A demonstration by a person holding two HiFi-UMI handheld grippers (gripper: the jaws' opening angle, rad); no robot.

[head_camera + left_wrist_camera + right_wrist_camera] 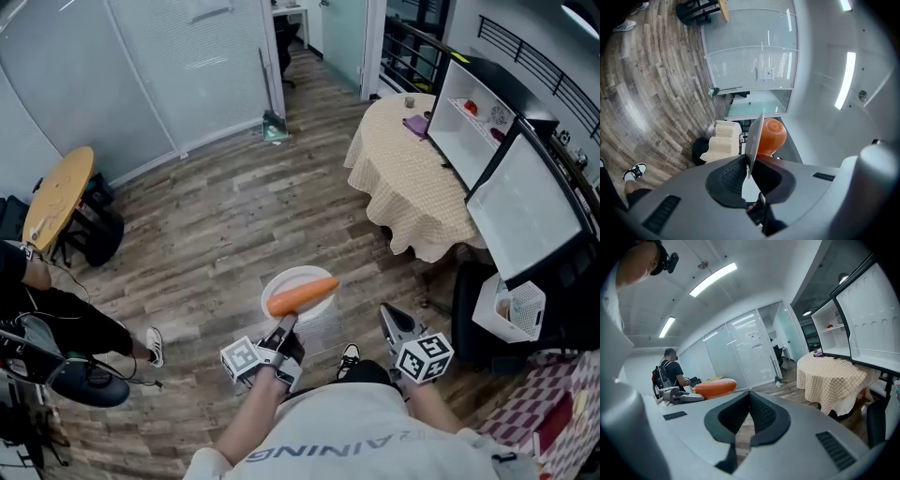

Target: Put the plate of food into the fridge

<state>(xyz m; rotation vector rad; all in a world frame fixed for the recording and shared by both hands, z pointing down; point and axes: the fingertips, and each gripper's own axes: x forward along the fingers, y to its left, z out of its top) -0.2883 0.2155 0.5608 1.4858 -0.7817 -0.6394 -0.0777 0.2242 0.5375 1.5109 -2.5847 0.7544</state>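
A white plate point(292, 281) with an orange carrot point(302, 295) on it hangs level over the wooden floor in front of me. My left gripper point(286, 322) is shut on the plate's near rim. In the left gripper view the plate point(754, 133) shows edge-on between the pads, with the carrot point(770, 136) on its right. My right gripper point(391, 317) stays to the right of the plate, shut and empty; its jaw tips point(749, 394) meet. The white fridge point(473, 117) stands open at the upper right, its door point(527, 208) swung towards me.
A round table with a beige checked cloth point(412, 178) stands in front of the fridge. At the left are a person's legs point(84, 323) and a small wooden table point(58, 197). Glass partitions point(141, 66) close off the far side. A white basket point(511, 309) sits below the fridge door.
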